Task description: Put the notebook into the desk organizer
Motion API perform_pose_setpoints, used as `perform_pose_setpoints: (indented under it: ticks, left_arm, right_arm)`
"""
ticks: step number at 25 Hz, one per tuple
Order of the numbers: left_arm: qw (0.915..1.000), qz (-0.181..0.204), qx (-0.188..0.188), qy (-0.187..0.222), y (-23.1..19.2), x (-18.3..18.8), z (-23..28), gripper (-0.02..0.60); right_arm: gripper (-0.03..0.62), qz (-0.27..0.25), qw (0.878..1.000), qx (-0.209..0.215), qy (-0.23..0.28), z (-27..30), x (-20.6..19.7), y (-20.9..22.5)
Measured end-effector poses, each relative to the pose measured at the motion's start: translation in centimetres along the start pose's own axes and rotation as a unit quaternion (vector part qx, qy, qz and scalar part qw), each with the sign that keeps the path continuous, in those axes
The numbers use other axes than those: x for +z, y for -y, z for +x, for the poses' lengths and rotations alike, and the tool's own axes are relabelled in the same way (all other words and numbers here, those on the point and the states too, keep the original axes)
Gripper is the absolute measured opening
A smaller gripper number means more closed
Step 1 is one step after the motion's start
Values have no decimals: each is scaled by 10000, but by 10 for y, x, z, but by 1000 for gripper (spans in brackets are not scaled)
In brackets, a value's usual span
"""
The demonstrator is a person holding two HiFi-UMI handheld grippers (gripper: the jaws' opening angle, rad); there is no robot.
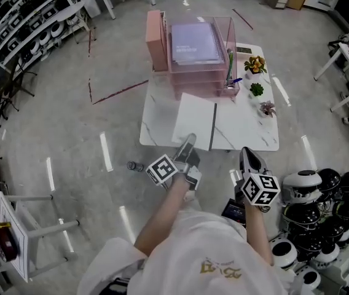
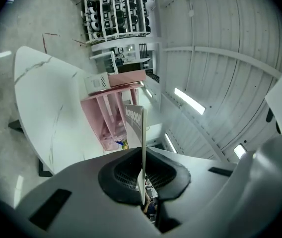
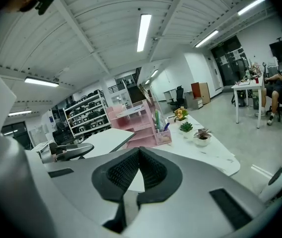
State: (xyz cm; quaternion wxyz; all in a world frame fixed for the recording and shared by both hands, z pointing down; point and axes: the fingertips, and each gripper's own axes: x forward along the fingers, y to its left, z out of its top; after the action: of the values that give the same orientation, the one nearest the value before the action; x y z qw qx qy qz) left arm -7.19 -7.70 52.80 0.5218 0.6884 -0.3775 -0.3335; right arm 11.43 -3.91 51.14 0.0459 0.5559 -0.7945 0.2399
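Observation:
A white notebook (image 1: 194, 121) with a dark spine lies out over the near part of the white marble table (image 1: 248, 134). My left gripper (image 1: 188, 144) is shut on its near edge. In the left gripper view the thin notebook (image 2: 135, 122) stands edge-on, clamped between the jaws of the left gripper (image 2: 142, 158). The pink desk organizer (image 1: 193, 63) stands at the far side of the table, with a purple notebook lying on its top tray. My right gripper (image 1: 249, 158) hovers at the table's near right edge, shut and empty; its pads (image 3: 126, 167) meet.
Three small potted plants (image 1: 257, 90) and a pen compartment (image 1: 230, 72) stand to the right of the organizer. A small bottle (image 1: 134, 166) lies on the floor on the left. Several helmets (image 1: 322, 189) are stacked at the right. A person (image 3: 280, 90) sits at a far desk.

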Motion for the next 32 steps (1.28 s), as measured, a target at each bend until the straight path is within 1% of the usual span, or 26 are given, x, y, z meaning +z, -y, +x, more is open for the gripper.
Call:
perform_pose_setpoints:
  ticks: [3, 4, 7, 8, 11, 14, 16, 19, 24, 28, 32]
  left_arm:
    - [9999, -71, -84, -81, -5, 14, 9, 28]
    - [9997, -157, -139, -82, -6, 18, 12, 28]
    - [9972, -627, -412, -7, -1, 25, 22, 28]
    - [9968, -667, -429, 7, -2, 28, 24, 28]
    - [9980, -559, -308, 51, -9, 39, 26, 28]
    - [9972, -625, -397, 123, -10, 46, 38, 28]
    - [9974, -595, -388, 99, -13, 45, 47, 28]
    - [9979, -582, -279, 26, -18, 45, 58, 28]
    - [9967, -745, -325, 83, -13, 53, 68, 28]
    - [9967, -742, -284, 135, -21, 57, 74, 28]
    - [9954, -895, -297, 192, -24, 60, 78, 28]
  right_arm:
    - [9, -12, 10000, -85, -1, 15, 0, -7]
    - [9, -12, 9999, -105, 9, 19, 0, -9]
    - [9, -40, 9999, -141, -11, 30, -2, -13]
    - [9, -57, 9999, -149, -23, 32, -2, -15]
    - [9, -96, 9998, -157, -6, 37, 1, -17]
    - [9, -78, 9999, -126, -3, 48, 1, -11]
    - [9, -114, 9999, -60, -28, 58, 0, -8]
    - [9, -148, 9999, 74, -31, 74, 7, -8]
    - [9, -125, 9998, 157, -55, 91, 16, -8]
    - [9, -99, 9997, 142, -143, 95, 9, -4]
    - [9, -98, 9997, 72, -193, 96, 6, 5]
